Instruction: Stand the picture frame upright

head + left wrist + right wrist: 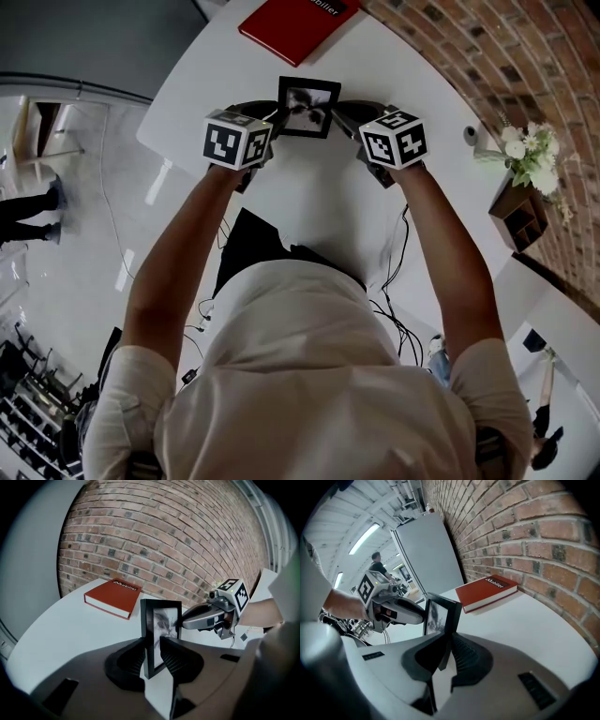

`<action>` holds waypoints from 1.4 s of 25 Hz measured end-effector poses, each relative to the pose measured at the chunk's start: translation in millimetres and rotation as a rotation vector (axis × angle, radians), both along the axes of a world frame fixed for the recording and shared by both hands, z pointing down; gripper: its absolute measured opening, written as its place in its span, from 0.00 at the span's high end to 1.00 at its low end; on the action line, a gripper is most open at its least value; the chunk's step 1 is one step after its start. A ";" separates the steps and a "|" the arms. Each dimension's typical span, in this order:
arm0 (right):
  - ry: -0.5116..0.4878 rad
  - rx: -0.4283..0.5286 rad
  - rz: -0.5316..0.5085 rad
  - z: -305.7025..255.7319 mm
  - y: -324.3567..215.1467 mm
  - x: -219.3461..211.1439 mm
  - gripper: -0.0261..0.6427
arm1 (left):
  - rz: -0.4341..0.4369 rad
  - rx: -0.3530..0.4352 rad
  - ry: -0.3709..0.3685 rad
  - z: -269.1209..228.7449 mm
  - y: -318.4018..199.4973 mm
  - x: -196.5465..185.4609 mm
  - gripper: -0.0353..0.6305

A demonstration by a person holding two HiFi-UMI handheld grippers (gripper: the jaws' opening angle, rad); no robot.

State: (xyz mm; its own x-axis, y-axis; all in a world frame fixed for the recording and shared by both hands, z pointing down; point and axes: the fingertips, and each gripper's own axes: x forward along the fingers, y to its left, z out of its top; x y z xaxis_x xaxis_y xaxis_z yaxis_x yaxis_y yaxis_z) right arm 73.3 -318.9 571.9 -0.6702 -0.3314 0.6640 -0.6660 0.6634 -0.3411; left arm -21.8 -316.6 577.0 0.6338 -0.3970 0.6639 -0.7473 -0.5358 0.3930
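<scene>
A small black picture frame (pixel 307 106) with a black-and-white photo stands upright on the white table (pixel 300 183), between both grippers. My left gripper (pixel 275 117) is shut on the frame's left edge; in the left gripper view the frame (pixel 161 625) sits pinched between the jaws of this gripper (pixel 151 651). My right gripper (pixel 339 111) holds the opposite edge. In the right gripper view the frame (pixel 440 613) is seen edge-on, and the jaws of this gripper (pixel 445 651) press on its lower edge. Each gripper's camera shows the other gripper across the frame.
A red book (pixel 298 23) lies flat on the table just beyond the frame. A brick wall (pixel 487 56) runs along the far right side. White flowers (pixel 530 155) and a wooden holder (pixel 520 211) stand at the right. Cables hang off the near table edge.
</scene>
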 end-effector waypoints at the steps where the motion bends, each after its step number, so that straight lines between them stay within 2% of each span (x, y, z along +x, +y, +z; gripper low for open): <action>1: 0.002 0.006 -0.003 -1.4 -0.4 -1.5 0.89 | 0.001 0.006 -0.003 -1.5 -0.8 -1.5 0.80; 8: 0.013 0.049 -0.006 -8.9 -6.3 -8.7 0.90 | 0.012 0.045 -0.022 -8.3 -6.9 -9.1 0.81; 35: 0.118 0.320 -0.009 -26.1 -56.8 -28.7 0.91 | 0.079 0.228 -0.126 -24.5 -56.3 -29.9 0.84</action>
